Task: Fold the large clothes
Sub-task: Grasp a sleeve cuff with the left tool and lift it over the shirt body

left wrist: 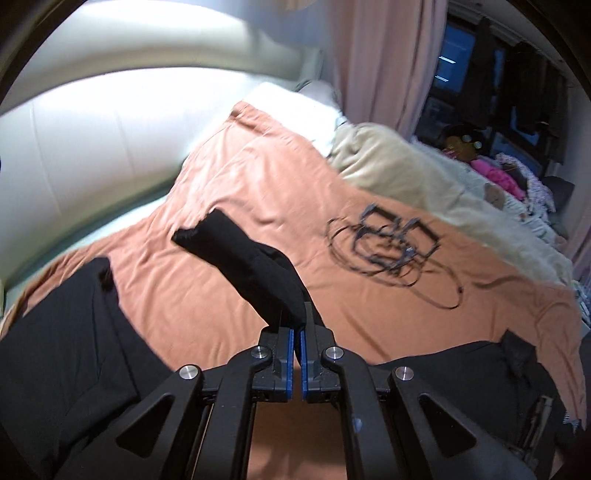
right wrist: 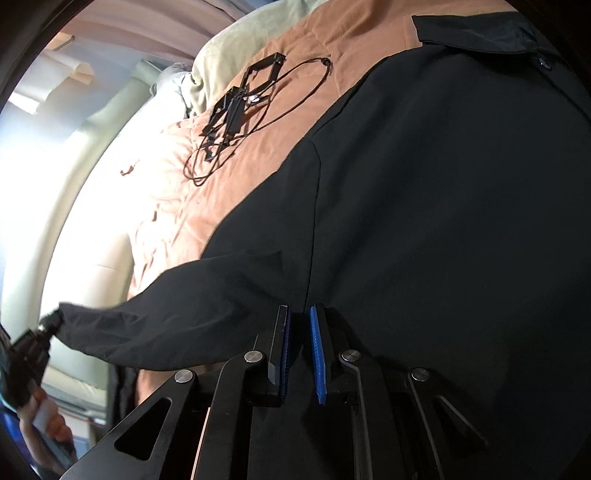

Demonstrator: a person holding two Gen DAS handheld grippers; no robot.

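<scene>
A large black shirt (right wrist: 443, 221) lies spread on the orange bed cover (right wrist: 207, 184), collar (right wrist: 476, 33) at the far end. My left gripper (left wrist: 297, 325) is shut on the black sleeve end (left wrist: 243, 258) and holds it lifted above the cover. In the right wrist view the left gripper (right wrist: 44, 328) shows at the far left, pulling the sleeve (right wrist: 147, 325) out sideways. My right gripper (right wrist: 300, 314) hovers low over the shirt body near the sleeve seam, its blue pads a narrow gap apart with nothing clearly between them.
A tangle of black cable and frames (left wrist: 391, 240) lies on the orange cover (left wrist: 229, 184) beyond the shirt. A beige blanket (left wrist: 399, 162) and white pillow (left wrist: 295, 107) sit at the bed's far side. A padded headboard (left wrist: 92, 122) is on the left.
</scene>
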